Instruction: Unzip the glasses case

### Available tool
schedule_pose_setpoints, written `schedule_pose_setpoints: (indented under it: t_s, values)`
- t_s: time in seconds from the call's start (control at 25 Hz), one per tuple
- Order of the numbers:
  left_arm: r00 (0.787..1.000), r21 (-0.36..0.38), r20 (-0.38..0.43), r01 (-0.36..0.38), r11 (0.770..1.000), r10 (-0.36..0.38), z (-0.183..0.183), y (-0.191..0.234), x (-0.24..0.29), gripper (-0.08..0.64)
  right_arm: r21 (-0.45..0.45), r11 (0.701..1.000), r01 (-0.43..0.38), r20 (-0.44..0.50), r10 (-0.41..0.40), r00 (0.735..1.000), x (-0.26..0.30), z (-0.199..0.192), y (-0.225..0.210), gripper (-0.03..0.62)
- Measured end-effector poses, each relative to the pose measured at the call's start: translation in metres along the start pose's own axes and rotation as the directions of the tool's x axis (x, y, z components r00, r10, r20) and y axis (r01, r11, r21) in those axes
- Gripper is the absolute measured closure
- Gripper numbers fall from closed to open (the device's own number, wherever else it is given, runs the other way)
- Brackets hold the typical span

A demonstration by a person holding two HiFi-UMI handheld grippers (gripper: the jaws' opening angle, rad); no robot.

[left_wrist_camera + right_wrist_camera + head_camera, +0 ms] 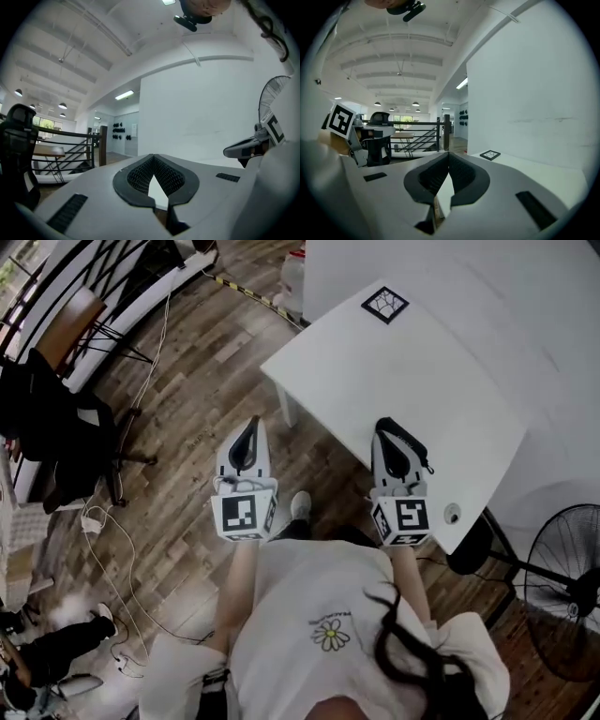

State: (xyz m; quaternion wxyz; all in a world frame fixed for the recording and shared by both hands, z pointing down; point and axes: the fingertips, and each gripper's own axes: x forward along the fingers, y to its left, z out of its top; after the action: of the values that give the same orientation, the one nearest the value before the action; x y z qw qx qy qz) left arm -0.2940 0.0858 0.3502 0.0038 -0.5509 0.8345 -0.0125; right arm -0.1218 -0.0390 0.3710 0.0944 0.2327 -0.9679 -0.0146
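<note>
**Left claw**: we record it clenched, the ribbed tips meeting, with nothing between them. Held about level, it hangs over the wooden floor, clear of the bench's corner, which lies at its 2 o'clock in the head view. Its marker cube sits at 6 o'clock of the tips.

**Right claw**: we record it clenched too, tip to tip and empty. In the head view it lies at 3 o'clock of the left claw, over the near edge of the bench. Its own marker cube is at 6 o'clock.

**On the bench**: we list a square marker tile near the far corner, at 12 o'clock of the right claw. A small round thing, too small for us to name, is just beside that claw at 4 o'clock.

**Glasses case**: we cannot place it from any view.

**Beyond the bench**: we note a white wall from 12 to 3 o'clock. A standing fan is at 4 o'clock of the right claw.

**Floor side**: we note a black office chair at 9 o'clock of the left claw. Loose cables are at 8 o'clock, and a dark stair railing lies beyond.

**Holder**: we note a white shirt with a daisy print at 6 o'clock, between the two arms.
</note>
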Motion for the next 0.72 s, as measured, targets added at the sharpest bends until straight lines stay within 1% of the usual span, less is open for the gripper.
schedule_pose_setpoints:
  t_s: [0.16, 0.32, 0.48, 0.6, 0.72]
  values:
    - [0.998, -0.033, -0.027, 0.048, 0.998, -0.049, -0.016, 0.007, 0.024, 0.546, 0.004, 0.998, 0.068, -0.026, -0.068, 0.997, 0.005, -0.005, -0.007, 0.586]
    - [0.990, -0.005, -0.039, 0.138, 0.990, -0.138, -0.017, -0.014, 0.048, 0.546, 0.009, 0.991, 0.134, -0.043, -0.133, 0.990, -0.003, -0.005, -0.025, 0.585]
    - [0.980, -0.029, -0.003, 0.197, 0.980, -0.198, -0.016, -0.041, 0.065, 0.546, 0.023, 0.977, 0.212, -0.043, -0.211, 0.977, -0.018, -0.011, -0.048, 0.586]
    - [0.963, -0.021, 0.026, 0.270, 0.963, -0.269, -0.006, -0.074, 0.073, 0.546, 0.051, 0.961, 0.272, -0.035, -0.270, 0.962, -0.035, -0.011, -0.069, 0.586]
    - [0.941, 0.015, 0.048, 0.336, 0.942, -0.336, 0.003, -0.110, 0.086, 0.546, 0.054, 0.948, 0.315, -0.009, -0.315, 0.949, -0.054, -0.011, -0.089, 0.586]
